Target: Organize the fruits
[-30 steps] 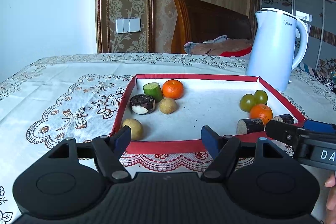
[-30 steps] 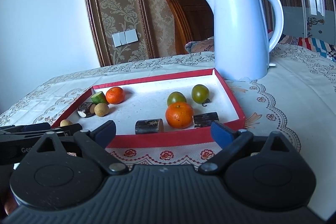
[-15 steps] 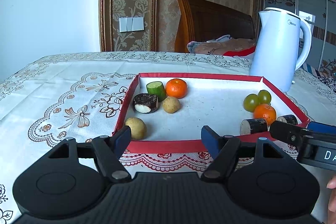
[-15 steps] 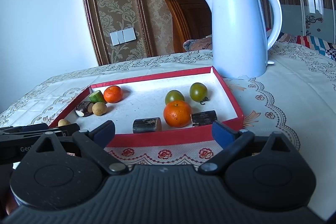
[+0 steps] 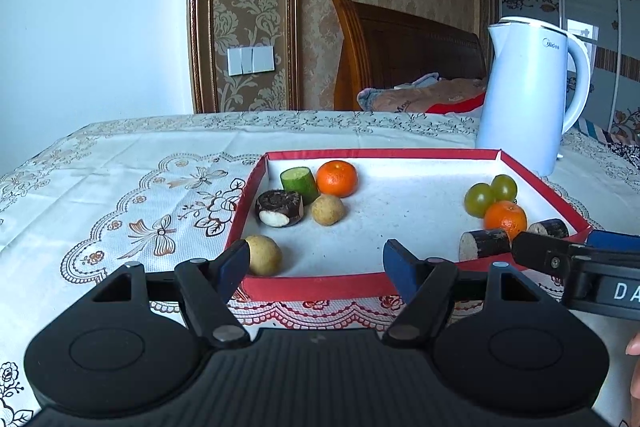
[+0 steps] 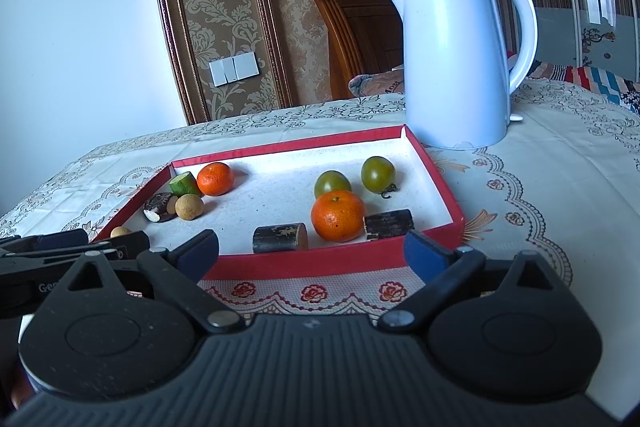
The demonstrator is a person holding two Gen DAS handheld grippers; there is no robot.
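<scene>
Lower centre of each wrist view, left gripper (image 5: 314, 259) and right gripper (image 6: 310, 251) gape wide, empty; fruits scattered in red tray (image 5: 316, 287); risk: round orange (image 6: 338, 215) rolling off pads, tray sliding.

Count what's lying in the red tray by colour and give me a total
Orange: 2
Green (two round fruits, one cut cucumber piece): 3
Tan, round: 2
Dark-skinned cut pieces: 3
Total: 10
</scene>
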